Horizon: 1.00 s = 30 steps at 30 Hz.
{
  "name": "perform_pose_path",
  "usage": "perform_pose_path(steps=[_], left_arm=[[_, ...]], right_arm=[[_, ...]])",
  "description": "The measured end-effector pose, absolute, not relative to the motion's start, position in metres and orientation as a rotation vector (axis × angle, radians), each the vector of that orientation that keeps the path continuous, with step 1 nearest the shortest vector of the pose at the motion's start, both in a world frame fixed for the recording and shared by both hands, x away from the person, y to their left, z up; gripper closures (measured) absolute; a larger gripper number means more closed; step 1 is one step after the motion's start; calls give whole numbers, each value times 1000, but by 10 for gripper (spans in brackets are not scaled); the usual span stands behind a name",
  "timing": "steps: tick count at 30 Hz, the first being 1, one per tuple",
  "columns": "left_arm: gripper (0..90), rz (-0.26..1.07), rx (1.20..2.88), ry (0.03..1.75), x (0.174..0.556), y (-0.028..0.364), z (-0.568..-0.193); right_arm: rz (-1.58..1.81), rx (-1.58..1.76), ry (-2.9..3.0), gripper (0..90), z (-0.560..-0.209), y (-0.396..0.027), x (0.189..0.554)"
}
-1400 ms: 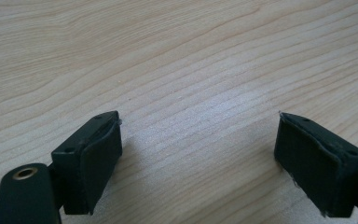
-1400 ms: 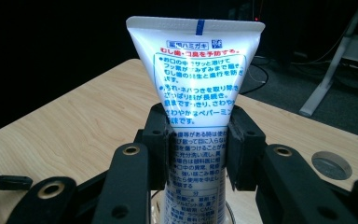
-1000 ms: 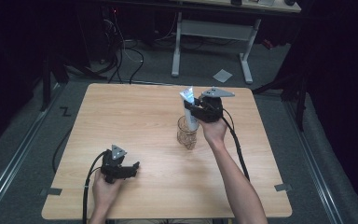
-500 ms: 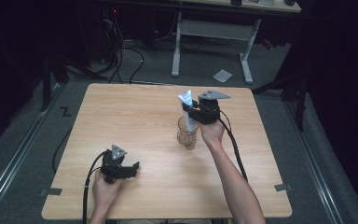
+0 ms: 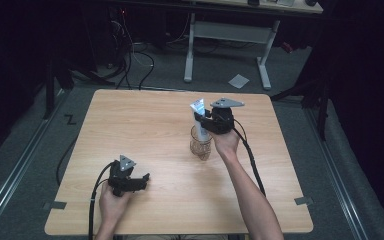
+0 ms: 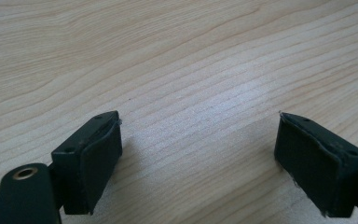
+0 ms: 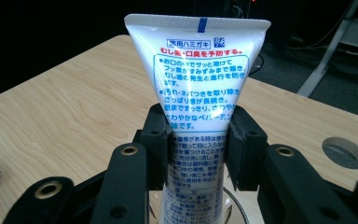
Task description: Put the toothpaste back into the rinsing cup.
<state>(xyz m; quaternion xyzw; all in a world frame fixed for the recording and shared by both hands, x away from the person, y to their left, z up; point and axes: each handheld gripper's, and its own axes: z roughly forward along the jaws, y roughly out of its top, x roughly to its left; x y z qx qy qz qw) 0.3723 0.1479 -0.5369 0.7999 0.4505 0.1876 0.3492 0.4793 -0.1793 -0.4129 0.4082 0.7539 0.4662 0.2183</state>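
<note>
A white toothpaste tube (image 7: 196, 84) with blue and red print stands upright, crimped end up, and my right gripper (image 7: 197, 144) is shut on its middle. Its lower end reaches into a clear glass (image 5: 200, 143) whose rim (image 7: 235, 205) shows just below the jaws. In the high view the tube (image 5: 198, 109) sticks up beside the right gripper (image 5: 205, 123) at the table's centre right. My left gripper (image 5: 141, 181) rests near the front left of the table, open; its two pads (image 6: 98, 158) stand wide apart over bare wood with nothing between them.
The wooden table (image 5: 145, 125) has a round cable hole (image 7: 344, 152) near its far right. Cables trail from both grippers toward the front edge. A white desk frame (image 5: 227, 35) and a paper scrap (image 5: 238, 80) lie on the floor beyond.
The right gripper has carried the tube slightly left and down, bringing its lower end into the glass. The left gripper has not moved.
</note>
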Motion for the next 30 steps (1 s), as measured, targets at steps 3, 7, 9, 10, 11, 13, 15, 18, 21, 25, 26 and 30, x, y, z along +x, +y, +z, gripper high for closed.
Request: perform_pose_path(steps=[3,7,9,10,11,13,15,18,21,25,26,30], left_arm=[[152,486,2073,1167,372,148,-537],[152,486,2073,1167,372,148,-537],[152,485,2074,1167,372,148,-537],[152,485,2074,1167,372,148,-537],[153,485,2073,1167,372,148,-537],[153,485,2074,1167,372,148,-537],[152,485,2074,1167,372,148,-537],[152,486,2074,1167,372,148,-537],[152,486,2072,1168,372,148,-537],[152,486,2072,1169,372,148,-537],[152,486,2072,1169,372,148,-537],[152,488,2071,1169,372,148,-537]], right_arm=[[1287,1139,2087,641,-413,-179,479],[1275,1129,2098,641,-415,-178,479],[1272,1135,2103,640,-416,-179,479],[1275,1138,2106,640,-416,-179,479],[1274,1138,2110,639,-417,-179,479],[1263,1140,2115,639,-418,-179,479],[1267,1144,2119,639,-420,-180,478],[1256,1154,2120,640,-424,-183,478],[1261,1168,2116,639,-426,-186,478],[1258,1165,2122,638,-428,-188,477],[1255,1166,2124,638,-429,-187,477],[1257,1161,2135,638,-430,-186,476]])
